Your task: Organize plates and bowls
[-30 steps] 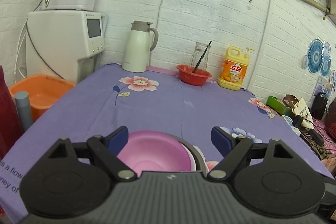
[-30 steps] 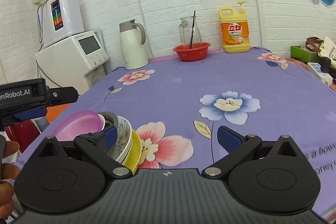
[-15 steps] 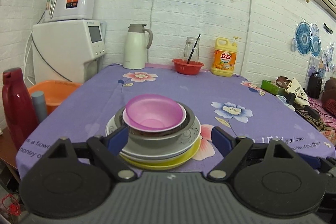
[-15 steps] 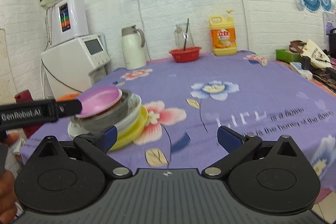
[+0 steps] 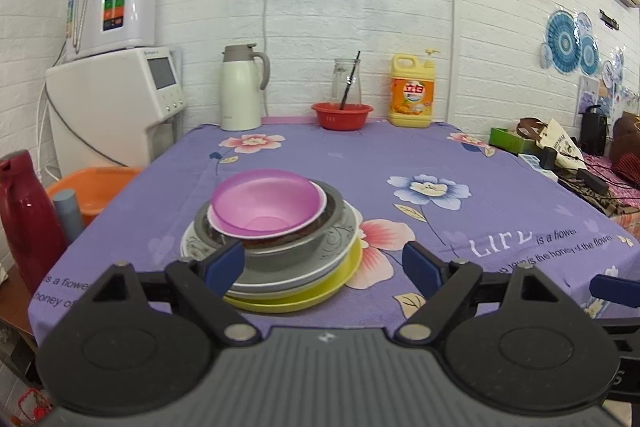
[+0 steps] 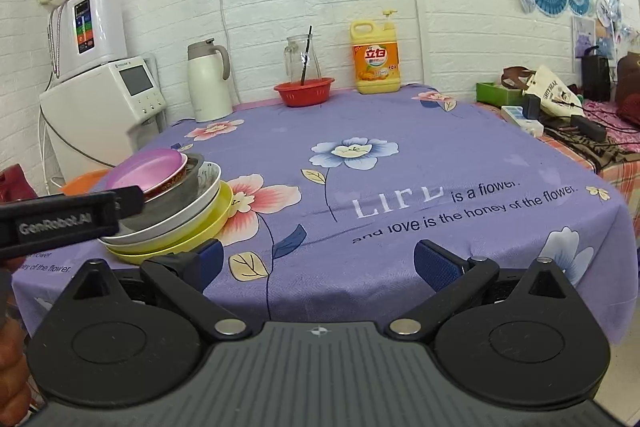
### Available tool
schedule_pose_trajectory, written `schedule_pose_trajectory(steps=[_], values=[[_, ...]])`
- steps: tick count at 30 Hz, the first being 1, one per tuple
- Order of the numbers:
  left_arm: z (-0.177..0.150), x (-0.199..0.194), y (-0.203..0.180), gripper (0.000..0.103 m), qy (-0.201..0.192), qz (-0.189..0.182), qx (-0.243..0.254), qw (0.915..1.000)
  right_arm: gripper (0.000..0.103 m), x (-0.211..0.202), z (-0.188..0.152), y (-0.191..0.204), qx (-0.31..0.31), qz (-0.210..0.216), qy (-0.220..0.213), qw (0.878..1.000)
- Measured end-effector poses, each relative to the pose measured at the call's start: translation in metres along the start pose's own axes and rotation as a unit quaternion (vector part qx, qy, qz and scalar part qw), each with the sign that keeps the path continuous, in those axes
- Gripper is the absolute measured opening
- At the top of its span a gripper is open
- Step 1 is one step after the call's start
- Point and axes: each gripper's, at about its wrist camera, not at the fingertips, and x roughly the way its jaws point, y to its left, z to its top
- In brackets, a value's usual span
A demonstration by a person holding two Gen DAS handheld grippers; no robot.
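A stack of dishes stands near the table's front left corner: a pink bowl (image 5: 266, 201) on top, a dark bowl under it, a grey patterned plate (image 5: 336, 239), and a yellow plate (image 5: 320, 297) at the bottom. The stack also shows in the right wrist view (image 6: 188, 203). My left gripper (image 5: 324, 265) is open and empty, just in front of the stack. My right gripper (image 6: 320, 261) is open and empty, off the table's front edge, right of the stack. The left gripper's body (image 6: 60, 221) crosses the right wrist view.
A purple flowered tablecloth (image 5: 400, 163) covers the table. At the back stand a white thermos (image 5: 240, 89), a red basin (image 5: 342, 115) with a glass jar, and a yellow detergent jug (image 5: 412, 93). A red flask (image 5: 24, 215) and an orange tub (image 5: 94, 185) are to the left.
Both grippers have pulled back from the stack toward the table's front edge, staying open. The stack has not moved.
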Motion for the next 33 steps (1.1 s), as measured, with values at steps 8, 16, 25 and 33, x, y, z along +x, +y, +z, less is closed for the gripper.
schedule_pose_trajectory(steps=[8,16,25,33], values=[[-0.0024,0.0000,-0.0001,0.085,0.004,0.002,-0.003,1.0000,0.103,0.0021,-0.0023,0.0005,-0.002,0.012,0.012,1.000],[-0.0032,0.0005,-0.0005,0.085,0.005,0.002,-0.004,1.0000,0.103,0.0033,-0.0039,0.0004,0.000,0.021,0.022,1.000],[-0.0036,0.0025,0.0036,0.085,0.010,-0.001,-0.011,0.9999,0.103,0.0036,-0.0051,0.0015,-0.001,0.026,0.025,0.999],[-0.0065,0.0009,0.0018,0.085,-0.002,0.005,0.001,1.0000,0.103,0.0012,-0.0049,0.0014,0.000,0.026,0.019,0.999]])
